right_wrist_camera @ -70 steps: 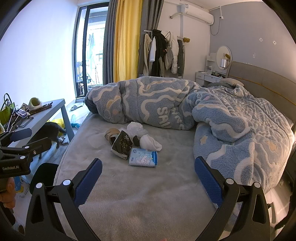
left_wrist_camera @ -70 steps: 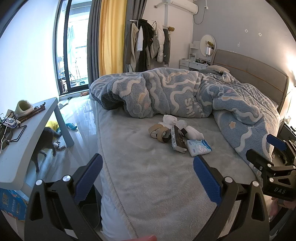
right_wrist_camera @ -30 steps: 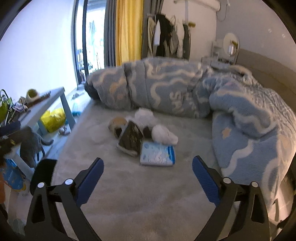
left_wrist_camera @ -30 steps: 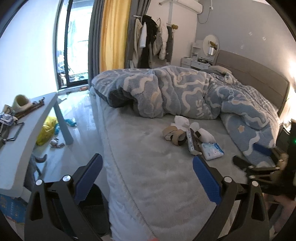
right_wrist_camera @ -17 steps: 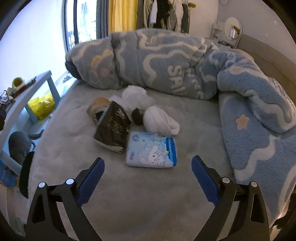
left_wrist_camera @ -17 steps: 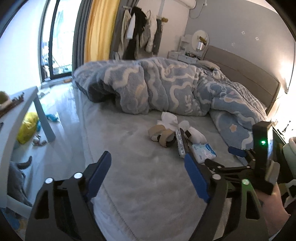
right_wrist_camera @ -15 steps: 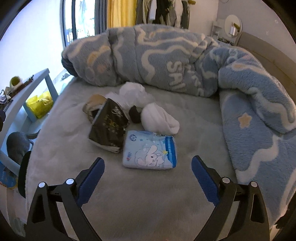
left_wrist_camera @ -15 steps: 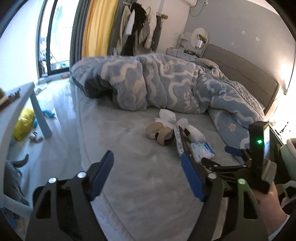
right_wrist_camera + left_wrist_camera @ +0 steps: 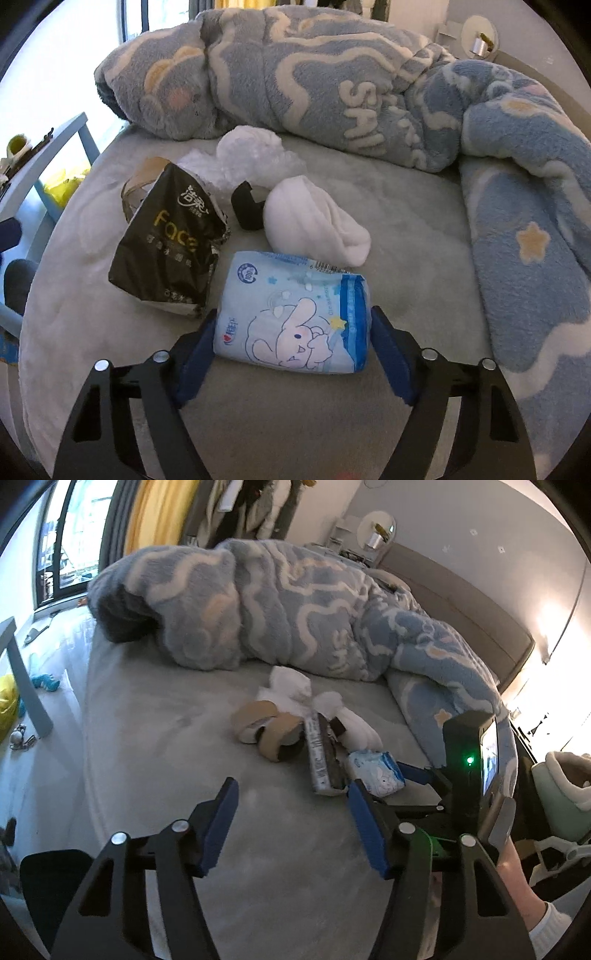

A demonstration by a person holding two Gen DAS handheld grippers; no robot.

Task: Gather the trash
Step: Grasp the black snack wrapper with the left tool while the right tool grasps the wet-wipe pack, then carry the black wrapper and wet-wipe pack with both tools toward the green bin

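Note:
A pile of trash lies on the grey bed (image 9: pixel 280 417): a light blue tissue pack with a rabbit print (image 9: pixel 295 317), a black "Face" wrapper (image 9: pixel 170 243), a white rolled sock (image 9: pixel 314 225), crumpled white plastic (image 9: pixel 251 155), a small black piece (image 9: pixel 246 210) and brown tape rolls (image 9: pixel 269 727). My right gripper (image 9: pixel 293 343) is open, its blue fingers on either side of the blue pack. My left gripper (image 9: pixel 291 823) is open and empty, above the bed short of the pile. The blue pack (image 9: pixel 376 771) and black wrapper (image 9: pixel 325 757) also show in the left wrist view.
A blue and white fleece duvet (image 9: pixel 332 74) is heaped behind and to the right of the pile. A grey side table (image 9: pixel 48 147) stands left of the bed, a yellow bag (image 9: pixel 7 705) under it. The headboard (image 9: pixel 461 602) runs along the right.
Both grippers have moved in toward the pile. My right gripper has come down so its open fingers now straddle the blue tissue pack. The left gripper's opening has narrowed somewhat.

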